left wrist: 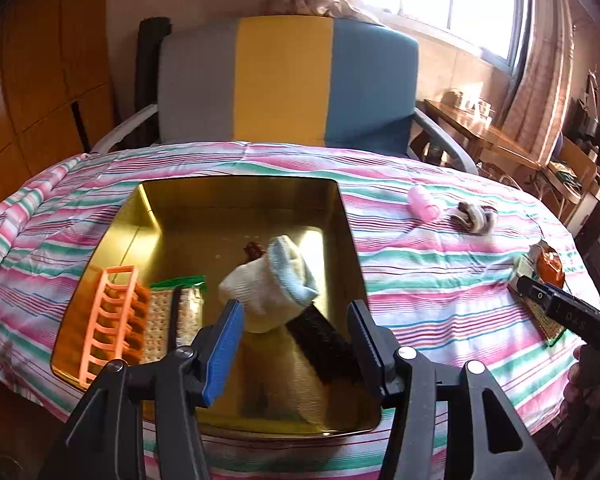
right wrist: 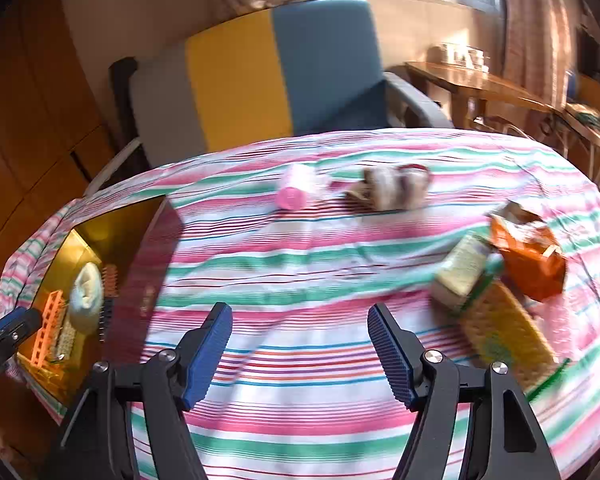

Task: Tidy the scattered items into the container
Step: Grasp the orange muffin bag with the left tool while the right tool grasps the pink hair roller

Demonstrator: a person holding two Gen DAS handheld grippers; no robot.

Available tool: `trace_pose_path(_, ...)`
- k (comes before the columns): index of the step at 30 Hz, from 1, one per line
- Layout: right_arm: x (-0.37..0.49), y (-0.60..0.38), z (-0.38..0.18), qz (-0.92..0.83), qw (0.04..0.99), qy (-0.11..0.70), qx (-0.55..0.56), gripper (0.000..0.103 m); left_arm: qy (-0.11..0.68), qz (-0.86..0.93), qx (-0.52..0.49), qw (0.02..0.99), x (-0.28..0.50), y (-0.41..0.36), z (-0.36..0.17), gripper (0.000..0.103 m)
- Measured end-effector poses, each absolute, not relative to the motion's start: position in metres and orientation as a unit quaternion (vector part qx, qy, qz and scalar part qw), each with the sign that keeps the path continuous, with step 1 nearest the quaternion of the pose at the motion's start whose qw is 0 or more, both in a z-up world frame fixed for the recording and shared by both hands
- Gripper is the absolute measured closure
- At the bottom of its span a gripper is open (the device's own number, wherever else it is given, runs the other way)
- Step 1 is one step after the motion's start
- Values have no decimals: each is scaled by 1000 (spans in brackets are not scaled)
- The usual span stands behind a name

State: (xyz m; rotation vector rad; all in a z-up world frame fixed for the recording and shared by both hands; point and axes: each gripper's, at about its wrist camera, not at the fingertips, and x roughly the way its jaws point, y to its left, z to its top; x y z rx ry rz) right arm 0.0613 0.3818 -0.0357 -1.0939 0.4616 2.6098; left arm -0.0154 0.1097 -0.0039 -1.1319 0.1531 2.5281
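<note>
The gold tin sits toward the left edge of the table, on the striped cloth, and it's already holding a fair bit. Going left to right inside it: an orange plastic rack against the left wall, a cracker pack just beside that, then a white and pale-blue sock bundle in the middle, leaning on a dark brush. There's a small dark reddish thing behind the sock, but it's too small to tell what it is.

Your left gripper hangs right over the near side of the tin, fingers spread wide with nothing between them; the sock sits just past the tips.

Further right on the cloth, near the far edge, you've got a pink bottle lying on its side and a rolled grey-brown sock just beside it. Your right gripper is over bare cloth near the front edge, also spread wide and empty. Over by the right edge there's a loose pile: a green-trimmed cracker packet, touching a pale snack pack and an orange wrapper. That view is motion-blurred, so the labels aren't readable.
</note>
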Motion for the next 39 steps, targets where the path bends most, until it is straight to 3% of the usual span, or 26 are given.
trace_pose_path(9, 160, 538, -43, 855, 260, 304, -330, 26, 102, 861, -426, 259, 7, 179, -20, 48)
trace_pose_path(12, 168, 575, -49, 841, 260, 352, -318, 19, 119, 850, -434, 274, 13, 195, -28, 48)
trace_pose_path(25, 71, 629, -88, 811, 154, 447, -344, 9, 144, 831, -460, 278, 6, 217, -50, 48)
trace_pose_path(39, -7, 506, -60, 838, -47, 397, -371, 8, 124, 833, -465, 274, 1, 204, -51, 48)
